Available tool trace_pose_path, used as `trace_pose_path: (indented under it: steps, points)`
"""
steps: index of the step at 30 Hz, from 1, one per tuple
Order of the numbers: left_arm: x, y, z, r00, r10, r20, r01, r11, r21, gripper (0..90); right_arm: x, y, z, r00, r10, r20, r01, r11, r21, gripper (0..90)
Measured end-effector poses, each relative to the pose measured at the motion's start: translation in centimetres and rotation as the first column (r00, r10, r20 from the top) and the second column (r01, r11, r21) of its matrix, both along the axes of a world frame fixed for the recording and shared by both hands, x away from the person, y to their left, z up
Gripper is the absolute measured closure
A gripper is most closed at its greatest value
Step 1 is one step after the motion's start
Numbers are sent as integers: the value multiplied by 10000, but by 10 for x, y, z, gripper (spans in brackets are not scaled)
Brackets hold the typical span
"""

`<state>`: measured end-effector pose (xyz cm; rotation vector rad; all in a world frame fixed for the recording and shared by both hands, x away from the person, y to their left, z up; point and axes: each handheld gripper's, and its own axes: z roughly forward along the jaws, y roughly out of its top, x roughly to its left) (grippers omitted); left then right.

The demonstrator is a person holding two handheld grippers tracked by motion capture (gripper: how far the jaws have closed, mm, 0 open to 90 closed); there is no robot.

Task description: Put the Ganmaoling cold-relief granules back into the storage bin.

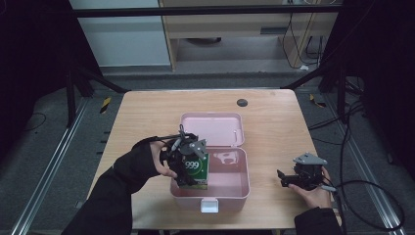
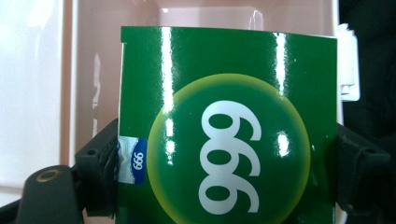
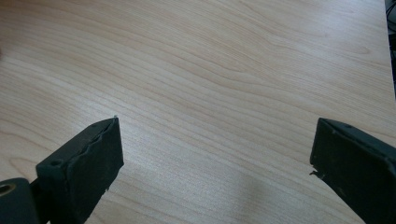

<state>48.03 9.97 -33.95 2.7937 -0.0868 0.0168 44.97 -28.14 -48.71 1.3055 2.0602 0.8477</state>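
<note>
Green box [image 1: 196, 170] with "999" on it sits squeezed in the left tool [image 1: 185, 152], standing up inside the pink case [image 1: 230, 192] so it fits; the right tool [image 1: 293, 177] waits wide open over the counter [image 1: 147, 112]

Green box's [image 2: 229, 140] bottom cut off by frame edge.

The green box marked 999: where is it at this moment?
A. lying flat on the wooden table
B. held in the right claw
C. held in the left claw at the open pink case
C: the left claw grips the green box by its sides over the pink case.
</note>
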Motion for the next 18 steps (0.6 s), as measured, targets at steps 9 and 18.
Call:
trace_pose_path:
  steps: [9,18]
  points:
    - [0,-1,-13,9999,130,-40,-129,9997,213,148,0,0,-1,10000,15,3,-15,10000,-44,28]
    - [1,2,-25,9998,207,-34,-205,9991,379,148,0,1,-1,10000,50,-5,-50,9999,-88,28]
